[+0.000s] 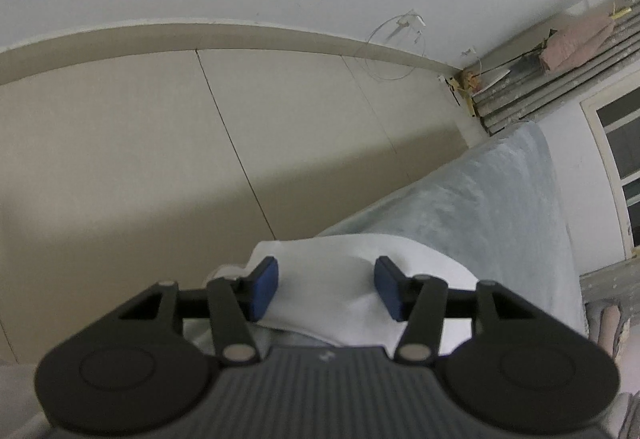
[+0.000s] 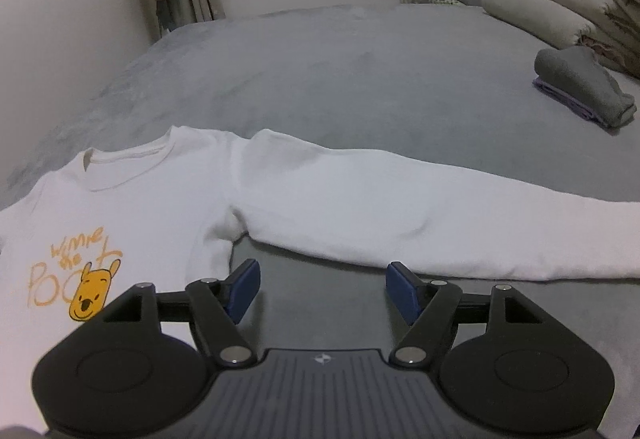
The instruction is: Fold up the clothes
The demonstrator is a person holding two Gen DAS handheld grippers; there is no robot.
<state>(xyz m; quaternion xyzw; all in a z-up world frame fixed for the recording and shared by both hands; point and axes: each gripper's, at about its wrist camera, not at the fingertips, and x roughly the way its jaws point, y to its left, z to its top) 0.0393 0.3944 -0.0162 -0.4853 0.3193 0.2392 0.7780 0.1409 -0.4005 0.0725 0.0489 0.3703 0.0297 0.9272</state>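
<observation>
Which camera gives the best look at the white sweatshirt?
The right wrist view: the white sweatshirt lies spread front-up on the grey bed, showing its collar, yellow bear print and one outstretched sleeve. The left wrist view shows only a plain white patch between its tongs.

White Pooh-print sweatshirt (image 2: 160, 207) face-up, flat on grey bed; sleeve outstretched rightward

On the white sweatshirt (image 2: 160, 199) I read orange handwriting, "Winnie the Poo", partly hidden beside a yellow bear face. I find no other legible text.
</observation>
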